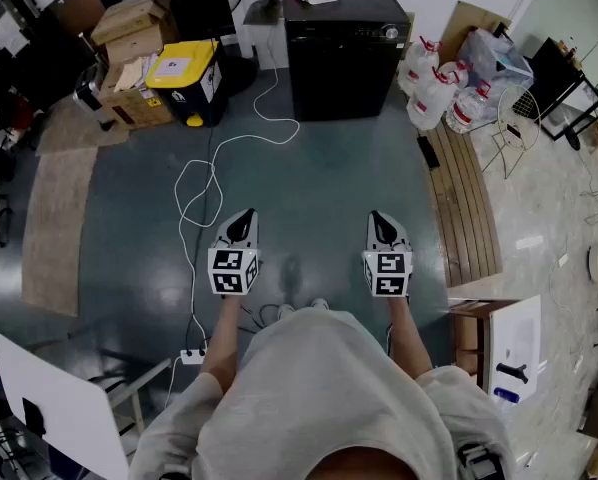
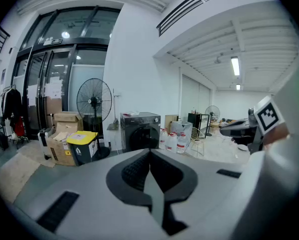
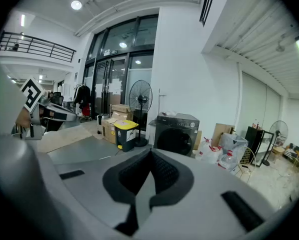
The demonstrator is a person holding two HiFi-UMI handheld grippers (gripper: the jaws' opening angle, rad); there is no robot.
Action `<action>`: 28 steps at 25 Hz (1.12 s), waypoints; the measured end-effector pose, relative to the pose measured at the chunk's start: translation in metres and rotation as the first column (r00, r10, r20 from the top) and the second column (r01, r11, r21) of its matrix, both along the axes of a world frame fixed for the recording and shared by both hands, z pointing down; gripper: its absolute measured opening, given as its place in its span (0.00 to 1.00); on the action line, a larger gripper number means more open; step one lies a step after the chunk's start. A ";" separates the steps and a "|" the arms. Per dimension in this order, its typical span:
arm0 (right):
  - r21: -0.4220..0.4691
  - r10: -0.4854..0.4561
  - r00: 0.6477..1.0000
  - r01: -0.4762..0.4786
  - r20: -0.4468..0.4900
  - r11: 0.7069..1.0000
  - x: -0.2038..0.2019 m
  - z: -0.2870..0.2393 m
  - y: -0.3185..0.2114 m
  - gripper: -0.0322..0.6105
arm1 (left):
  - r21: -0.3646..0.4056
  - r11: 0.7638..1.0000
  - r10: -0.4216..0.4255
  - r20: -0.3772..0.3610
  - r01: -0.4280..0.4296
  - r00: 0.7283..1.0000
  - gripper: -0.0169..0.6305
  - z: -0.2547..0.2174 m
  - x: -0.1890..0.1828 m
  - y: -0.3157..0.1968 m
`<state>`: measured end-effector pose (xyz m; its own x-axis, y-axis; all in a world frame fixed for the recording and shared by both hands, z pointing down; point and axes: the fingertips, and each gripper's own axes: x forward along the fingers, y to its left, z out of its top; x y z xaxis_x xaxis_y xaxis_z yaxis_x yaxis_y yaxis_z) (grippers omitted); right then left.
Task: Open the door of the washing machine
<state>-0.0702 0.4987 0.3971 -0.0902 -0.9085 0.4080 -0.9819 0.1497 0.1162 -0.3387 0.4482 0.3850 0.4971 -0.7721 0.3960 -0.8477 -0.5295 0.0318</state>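
In the head view, the washing machine (image 1: 344, 48) stands at the top centre of the frame against the wall, a dark box with papers lying on its lid. It is well apart from both grippers. The left gripper (image 1: 244, 215) and right gripper (image 1: 379, 217) are held side by side in the middle of the frame over the dark floor (image 1: 319, 178), both pointing up-frame toward the machine. A white cable (image 1: 207, 183) loops across the floor at centre left. A yellow-lidded bin (image 1: 184, 76) and cardboard boxes (image 1: 129, 28) sit at the upper left. Water jugs (image 1: 434, 86) cluster at the upper right, just beside the machine.

In the left gripper view, the jaws are clenched together at the lower centre with nothing between them. The washing machine appears just above them in the middle distance, its round front door closed. A standing fan (image 2: 94, 101) and the yellow-lidded bin are to its left, and the jugs are to its right. The right gripper's marker cube shows at the right edge.

In the right gripper view, the jaws are likewise pressed together and empty. The washing machine sits at centre just above them, with its door closed. The fan and bin are to its left, and the left gripper's marker cube is at the far left.
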 end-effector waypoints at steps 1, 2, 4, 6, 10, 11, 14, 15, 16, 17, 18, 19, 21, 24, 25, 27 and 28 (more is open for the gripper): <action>0.000 -0.001 1.000 0.001 0.000 1.000 -0.001 0.000 0.000 0.05 | 0.000 1.000 0.003 -0.001 -0.003 1.000 0.04 0.000 0.001 0.000; -0.001 -0.002 1.000 0.002 0.001 1.000 -0.002 -0.001 0.000 0.05 | 0.000 1.000 0.006 -0.001 -0.006 1.000 0.04 -0.001 0.001 0.000; -0.005 -0.004 1.000 0.004 0.001 1.000 -0.003 0.001 0.001 0.05 | -0.001 1.000 0.009 0.000 -0.009 1.000 0.04 0.000 0.003 0.000; -0.007 -0.008 1.000 0.008 0.005 1.000 -0.003 0.003 0.002 0.05 | -0.004 1.000 0.009 0.003 -0.009 1.000 0.04 0.002 0.004 0.002; 0.001 -0.011 0.999 0.011 0.035 1.000 -0.001 0.004 0.006 0.05 | -0.008 1.000 0.010 0.002 -0.009 1.000 0.04 0.005 0.008 0.005; 0.002 -0.009 0.999 0.009 0.038 1.000 0.000 0.005 0.007 0.05 | -0.007 1.000 0.010 -0.002 -0.010 1.000 0.04 0.005 0.009 0.006; 0.001 -0.008 0.999 0.008 0.035 1.000 0.005 0.008 0.006 0.05 | -0.004 1.000 0.004 -0.009 -0.004 1.000 0.04 0.005 0.014 0.005; 0.000 -0.010 0.999 0.010 0.033 1.000 0.007 0.009 0.005 0.05 | -0.005 1.000 0.001 -0.006 -0.001 1.000 0.04 0.006 0.016 0.005; -0.001 -0.011 0.999 0.011 0.032 1.000 0.009 0.009 0.005 0.05 | -0.006 1.000 0.000 -0.003 0.000 1.000 0.04 0.006 0.019 0.004; 0.001 -0.013 0.999 0.013 0.032 1.000 0.012 0.010 0.004 0.05 | -0.006 1.000 -0.001 0.000 0.001 1.000 0.04 0.006 0.022 0.004; 0.003 -0.015 0.999 0.015 0.033 1.000 0.014 0.011 0.003 0.05 | -0.006 1.000 -0.001 0.002 0.001 1.000 0.04 0.007 0.025 0.004; 0.005 -0.017 0.999 0.017 0.035 1.000 0.017 0.011 0.002 0.05 | -0.005 1.000 -0.001 0.004 0.001 1.000 0.04 0.008 0.029 0.004; 0.006 -0.021 0.999 0.021 0.038 1.000 0.021 0.013 0.001 0.05 | -0.002 1.000 0.000 0.008 0.000 1.000 0.04 0.008 0.034 0.003; 0.003 -0.023 0.999 0.023 0.037 1.000 0.028 0.015 -0.004 0.05 | 0.001 1.000 0.000 0.018 0.000 1.000 0.04 0.010 0.042 -0.002; 0.001 -0.023 0.999 0.023 0.037 1.000 0.029 0.016 -0.006 0.05 | 0.002 1.000 0.001 0.017 -0.001 1.000 0.04 0.010 0.044 -0.004; -0.006 -0.024 0.999 0.025 0.037 1.000 0.031 0.018 -0.010 0.05 | 0.006 1.000 0.009 0.010 -0.009 1.000 0.04 0.010 0.047 -0.009; -0.008 -0.026 0.999 0.026 0.035 1.000 0.032 0.019 -0.013 0.05 | 0.010 1.000 0.017 0.005 -0.017 1.000 0.04 0.009 0.050 -0.013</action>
